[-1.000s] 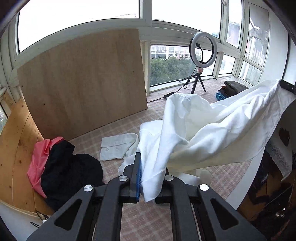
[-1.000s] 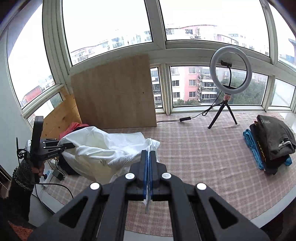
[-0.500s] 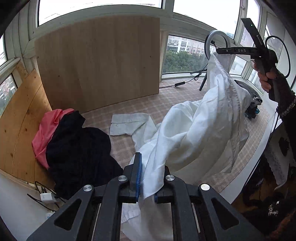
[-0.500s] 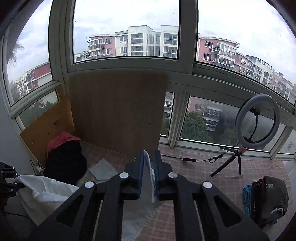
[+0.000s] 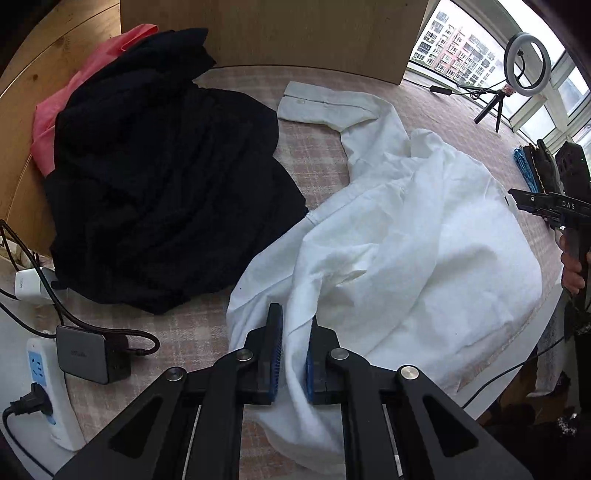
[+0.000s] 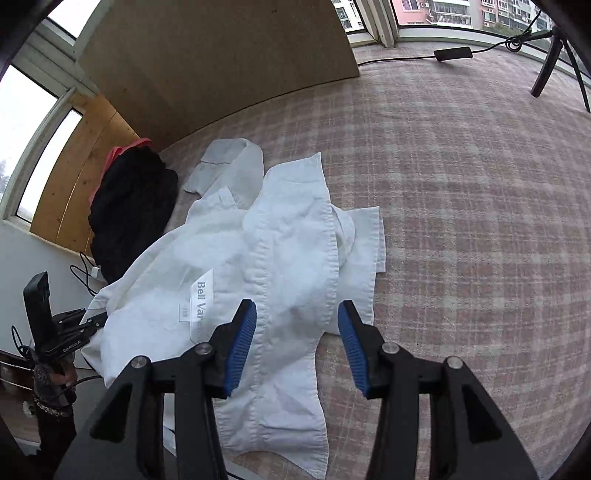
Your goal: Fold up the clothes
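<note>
A white shirt (image 5: 399,236) lies crumpled on the plaid table cover, one cuffed sleeve stretched toward the back. My left gripper (image 5: 294,354) is shut on a fold of the shirt's near edge. In the right wrist view the shirt (image 6: 280,236) shows its button placket and a label. My right gripper (image 6: 297,345) is open just above the shirt's near part, with fabric between and under its jaws. The right gripper also shows at the right edge of the left wrist view (image 5: 517,201), beside the shirt's far edge.
A black garment (image 5: 162,177) on a pink one (image 5: 55,107) lies at the left. A power strip (image 5: 40,373) and charger (image 5: 92,354) sit at the near left edge. A wooden board (image 6: 221,55) stands behind. A ring light (image 5: 524,26) and folded clothes (image 5: 535,166) are far right.
Both grippers have lowered the lifted shirt onto the table. The right gripper has opened and let go of the shirt. The left gripper still pinches it.
</note>
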